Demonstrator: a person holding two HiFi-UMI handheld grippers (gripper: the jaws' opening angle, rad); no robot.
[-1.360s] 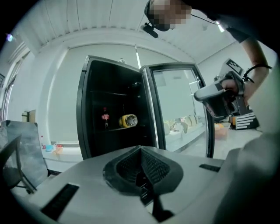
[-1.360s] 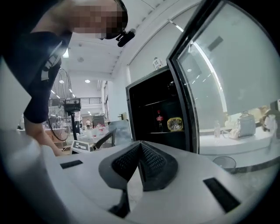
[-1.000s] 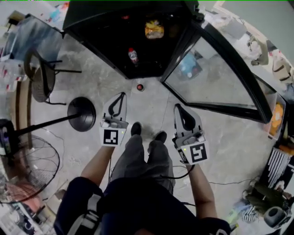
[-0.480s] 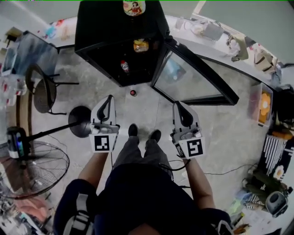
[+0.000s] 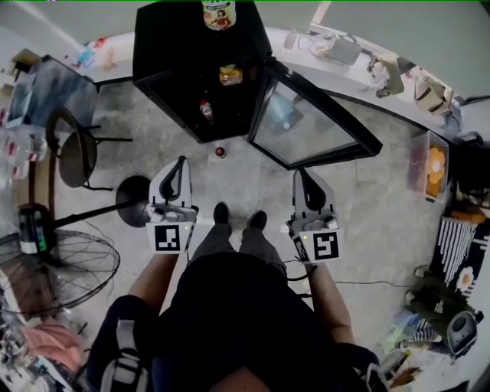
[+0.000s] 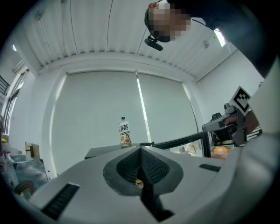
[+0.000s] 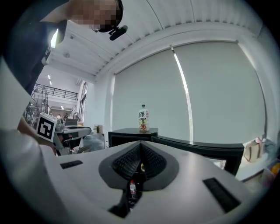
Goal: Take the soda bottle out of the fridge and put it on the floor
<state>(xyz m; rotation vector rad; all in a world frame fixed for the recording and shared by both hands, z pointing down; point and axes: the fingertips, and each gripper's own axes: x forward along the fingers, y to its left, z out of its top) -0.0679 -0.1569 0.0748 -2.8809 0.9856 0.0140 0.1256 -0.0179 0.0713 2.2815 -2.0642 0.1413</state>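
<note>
Head view: a person stands on the floor (image 5: pixel 375 230) in front of a black fridge (image 5: pixel 172 46). Its glass door (image 5: pixel 306 126) is wide open. The soda bottle (image 5: pixel 206 109) stands inside the fridge, on a shelf. A yellow thing (image 5: pixel 230 74) sits deeper in. A tea bottle (image 5: pixel 219 14) stands on top of the fridge. A small red thing (image 5: pixel 220 151) lies on the floor just in front of the fridge.

The left gripper (image 5: pixel 182 163) and the right gripper (image 5: pixel 300 174) both point at the fridge but are well apart from it. The jaws of each one are clenched together with nothing in them. In the right gripper view, the soda bottle (image 7: pixel 132 187) shows far off through the gap below the jaws.
</note>
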